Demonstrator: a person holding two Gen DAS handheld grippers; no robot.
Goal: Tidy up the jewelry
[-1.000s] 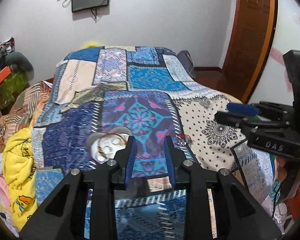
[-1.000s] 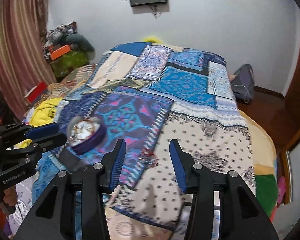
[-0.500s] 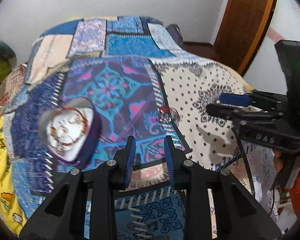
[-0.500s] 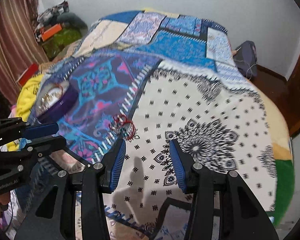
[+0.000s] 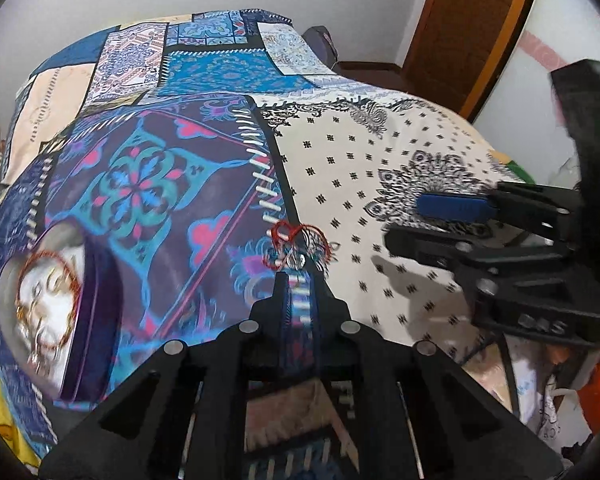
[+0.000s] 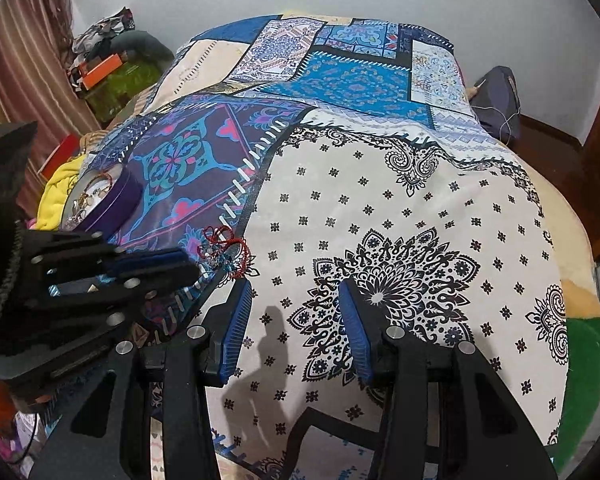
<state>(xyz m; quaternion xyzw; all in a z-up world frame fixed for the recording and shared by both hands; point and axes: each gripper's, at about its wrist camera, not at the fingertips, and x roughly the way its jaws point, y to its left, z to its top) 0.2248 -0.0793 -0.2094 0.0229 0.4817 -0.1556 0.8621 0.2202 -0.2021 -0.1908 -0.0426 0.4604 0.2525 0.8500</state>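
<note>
Red bracelet (image 5: 298, 246) on bedspread (image 5: 380, 184), just beyond left gripper (image 5: 300, 280) jaws

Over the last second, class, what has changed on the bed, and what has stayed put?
Both grippers have tilted down and closed in on the red bracelet. The left gripper now reaches it with narrow jaws; the right gripper stays open beside it. Nothing is grasped. The purple heart-shaped box and bracelet have not moved.

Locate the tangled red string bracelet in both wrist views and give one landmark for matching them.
Left wrist: tangled red string bracelet, centre, just beyond the left claw.
Right wrist: same bracelet, left of centre, ahead of the left claw.
Shared landmark: heart-shaped purple tin.
</note>
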